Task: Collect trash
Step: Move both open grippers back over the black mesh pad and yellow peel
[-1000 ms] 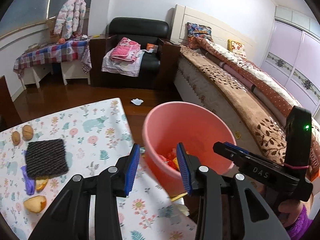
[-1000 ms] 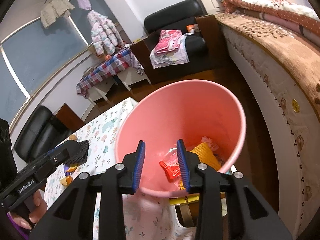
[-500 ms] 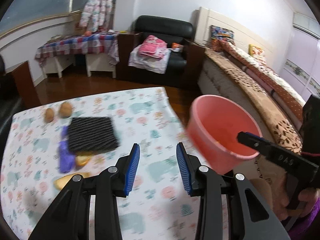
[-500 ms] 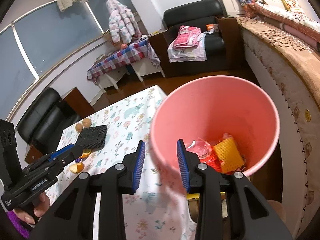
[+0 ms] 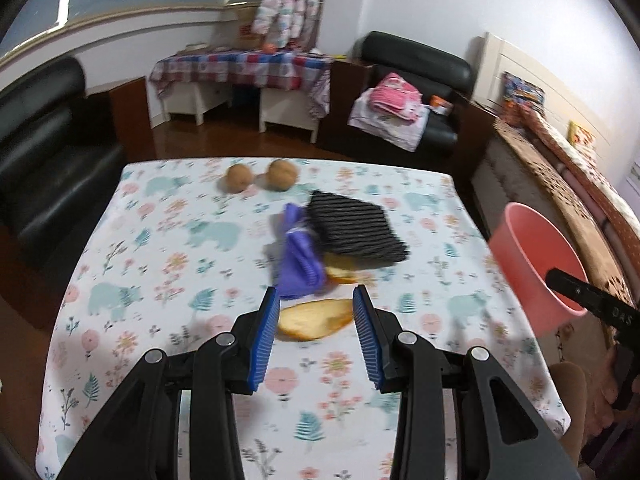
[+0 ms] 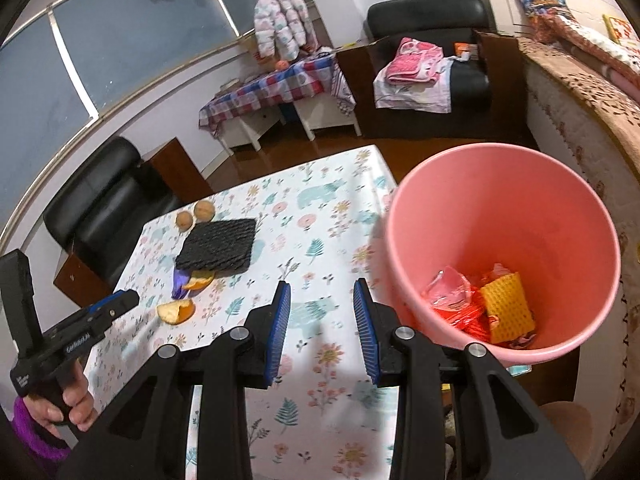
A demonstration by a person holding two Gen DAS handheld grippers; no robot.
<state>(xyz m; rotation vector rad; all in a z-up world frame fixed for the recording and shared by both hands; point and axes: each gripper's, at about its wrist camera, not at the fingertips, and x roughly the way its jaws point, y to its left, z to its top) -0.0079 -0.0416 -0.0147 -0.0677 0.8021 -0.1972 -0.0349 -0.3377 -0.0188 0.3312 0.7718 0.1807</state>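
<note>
My left gripper [image 5: 315,334] is open and empty, with an orange peel [image 5: 316,318] on the table just ahead between its fingers. Past it lie a purple wrapper [image 5: 298,258], a second peel [image 5: 342,272] and a black foam net [image 5: 354,226]. My right gripper [image 6: 322,330] is open and empty above the table, left of the pink bucket [image 6: 508,216]. The bucket holds red wrappers [image 6: 456,304] and a yellow net [image 6: 506,306]. The left gripper shows in the right wrist view [image 6: 120,304] near the peel [image 6: 176,312].
Two brown round fruits [image 5: 262,176] sit at the table's far side. The floral tablecloth [image 5: 168,264] covers the table. The bucket [image 5: 536,264] stands off the table's right edge beside a bed [image 5: 580,184]. Black chairs [image 5: 48,152] stand to the left.
My left gripper has swung left from over the bucket to the table, now low over the orange peel. The right gripper has drifted left, so the bucket sits further right.
</note>
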